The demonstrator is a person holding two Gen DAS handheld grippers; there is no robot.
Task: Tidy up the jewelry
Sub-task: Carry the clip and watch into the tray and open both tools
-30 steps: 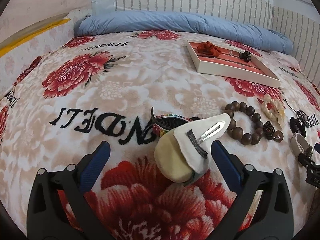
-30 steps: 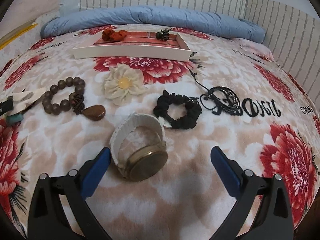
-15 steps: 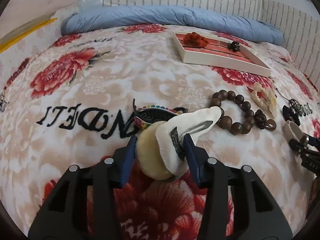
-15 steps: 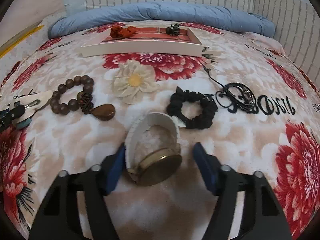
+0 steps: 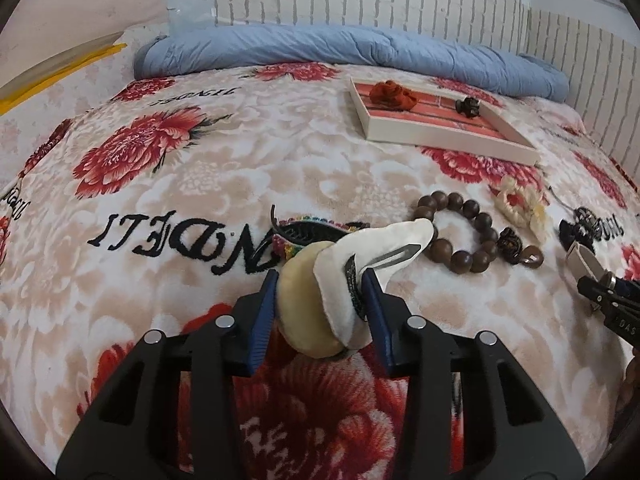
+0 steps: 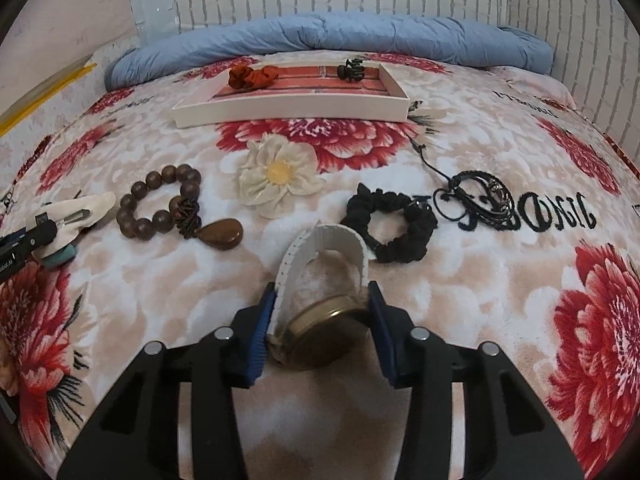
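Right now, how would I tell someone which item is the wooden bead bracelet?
Start at the white tray at the far end of the bed and come toward the camera, past the cream fabric flower. Just left of that flower lies the bead bracelet. It is the only ring of round brown beads, with a glossy brown teardrop pendant hanging off its knot.

**Two matching black-and-blue hand grippers**

Both tools look identical. The left gripper [image 5: 322, 300] has a chunky matte black plastic frame that splits into two forked arms with triangular cutouts, and each arm has a pair of round silver screws on top. The fingers [image 5: 262, 320] are lined with ribbed royal-blue pads on the inner faces. The right gripper [image 6: 322, 320] has the same black frame, silver screw heads and blue pads [image 6: 380, 328]. Seen from the left camera, its side carries small white lettering, too cropped to read.
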